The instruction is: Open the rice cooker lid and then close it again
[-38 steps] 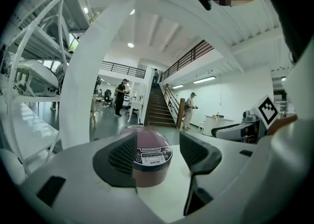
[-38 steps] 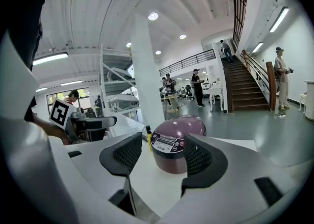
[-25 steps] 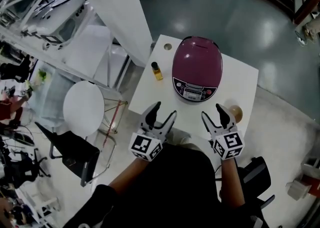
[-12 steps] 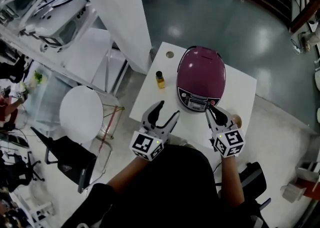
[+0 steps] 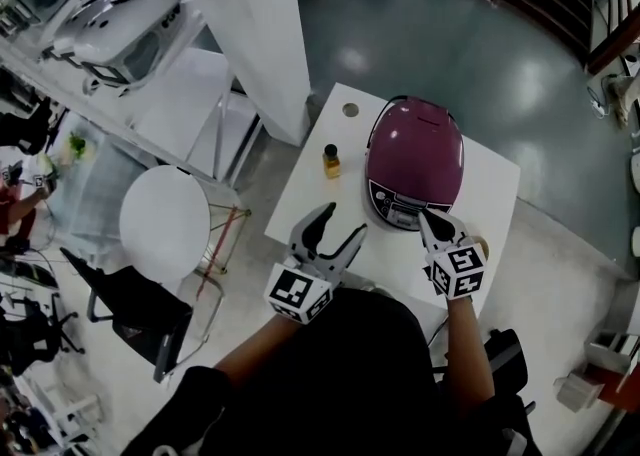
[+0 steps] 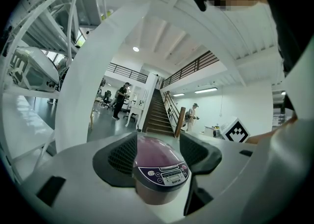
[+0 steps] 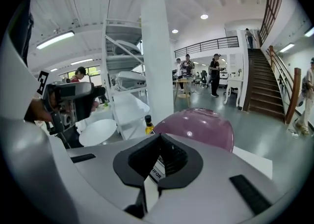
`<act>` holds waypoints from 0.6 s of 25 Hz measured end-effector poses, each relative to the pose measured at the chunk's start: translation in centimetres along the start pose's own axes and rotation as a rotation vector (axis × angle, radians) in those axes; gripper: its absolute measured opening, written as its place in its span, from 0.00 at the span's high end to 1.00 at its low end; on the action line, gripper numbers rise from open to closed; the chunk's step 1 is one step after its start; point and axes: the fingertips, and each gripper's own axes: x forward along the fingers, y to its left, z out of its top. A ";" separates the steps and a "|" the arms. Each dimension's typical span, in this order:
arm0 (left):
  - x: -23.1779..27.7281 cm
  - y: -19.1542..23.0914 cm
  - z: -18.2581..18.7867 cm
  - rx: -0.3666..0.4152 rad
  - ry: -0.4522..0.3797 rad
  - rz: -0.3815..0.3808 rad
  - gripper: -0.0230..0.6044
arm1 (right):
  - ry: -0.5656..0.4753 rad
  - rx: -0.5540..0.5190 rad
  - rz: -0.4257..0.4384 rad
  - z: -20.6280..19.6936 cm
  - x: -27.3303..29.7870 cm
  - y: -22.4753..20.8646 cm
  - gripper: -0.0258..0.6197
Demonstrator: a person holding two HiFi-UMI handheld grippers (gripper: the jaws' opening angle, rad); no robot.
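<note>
Rice cooker: purple, standing on the far right part of the white square counter, lid down. Its control panel faced the person.

Small bottle, yellowish with a dark cap, stood upright on the counter just left of the cooker, apart from it. A round hole was seen near the counter's far left corner.

Right tongs: closed, having just been closing, pads together with nothing between them. The tips sat at the cooker's front edge, at the right end of the control panel; contact could not be confirmed from the head view. In the right gripper view the shut tongs pointed at the cooker, its purple dome filling the space just beyond them, the bottle to the left.

Left tongs: open and empty, over the near left part of the counter, apart from cooker and bottle. In the left gripper view the spread tongs framed the cooker, which stood beyond the pads, untouched.
</note>
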 end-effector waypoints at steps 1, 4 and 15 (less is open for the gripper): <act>0.0 0.2 0.0 -0.001 0.001 -0.001 0.57 | 0.016 -0.006 -0.002 -0.3 0.5 -0.2 0.96; 0.0 0.7 -0.3 -0.004 0.008 -0.008 0.57 | 0.051 -0.012 -0.015 -1.1 1.6 -0.8 0.96; 0.3 2.8 0.3 -0.009 0.008 -0.031 0.57 | 0.176 -0.040 -0.063 -4.0 4.4 -2.8 0.96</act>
